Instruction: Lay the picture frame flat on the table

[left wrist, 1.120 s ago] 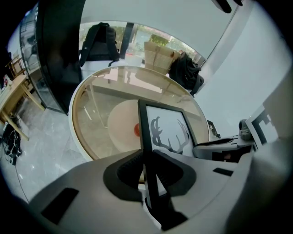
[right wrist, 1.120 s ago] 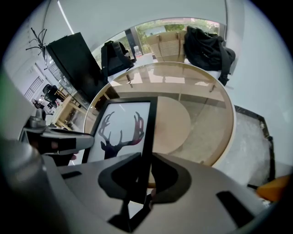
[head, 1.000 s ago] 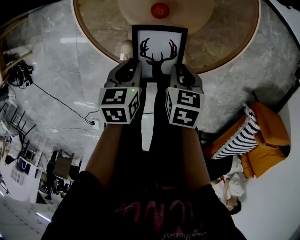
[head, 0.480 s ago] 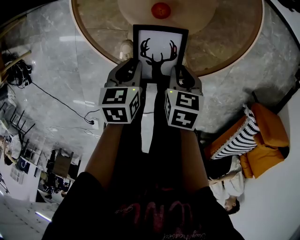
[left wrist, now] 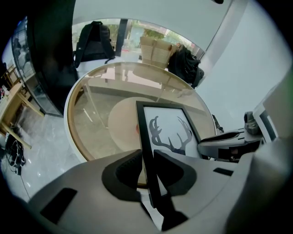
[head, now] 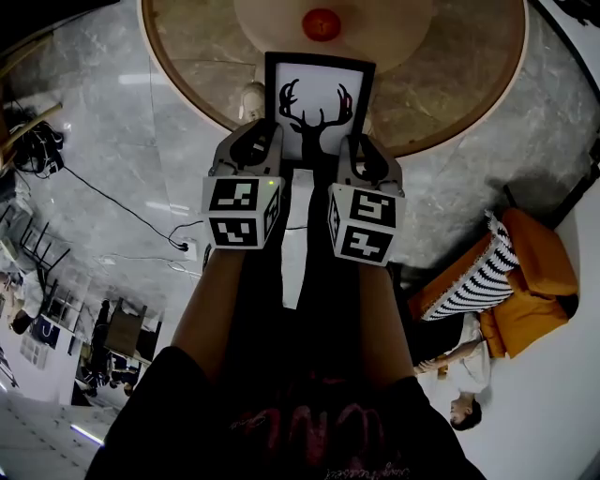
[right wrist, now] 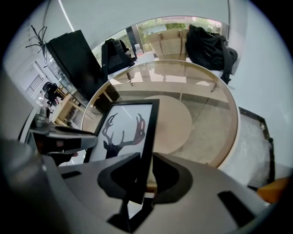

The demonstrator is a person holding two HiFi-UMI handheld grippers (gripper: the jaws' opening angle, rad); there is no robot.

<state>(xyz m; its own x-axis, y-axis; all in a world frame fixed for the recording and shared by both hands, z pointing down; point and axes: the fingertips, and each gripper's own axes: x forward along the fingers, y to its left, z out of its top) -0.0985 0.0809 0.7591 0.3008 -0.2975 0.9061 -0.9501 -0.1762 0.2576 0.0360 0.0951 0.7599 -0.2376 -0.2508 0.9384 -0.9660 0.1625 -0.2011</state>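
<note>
A black picture frame (head: 319, 101) with a deer silhouette on white is held upright over the near edge of the round glass table (head: 178, 75). My left gripper (head: 260, 139) is shut on the frame's left side, and its jaws pinch the black edge (left wrist: 147, 162). My right gripper (head: 362, 150) is shut on the right side, clamping that edge (right wrist: 145, 167). The deer print (left wrist: 170, 132) faces me. In the left gripper view the right gripper (left wrist: 229, 144) shows beyond the frame. The left gripper (right wrist: 64, 137) shows likewise in the right gripper view.
A beige round mat (head: 375, 23) with a small red thing (head: 321, 23) lies mid-table behind the frame. An orange cushion (head: 534, 281) and a striped pillow (head: 469, 277) lie on the floor at right. Cables (head: 112, 202) run at left. Backpacks (right wrist: 208, 45) sit beyond the table.
Both grippers and the frame keep almost the same place. Only the person on the floor at lower right has shifted.
</note>
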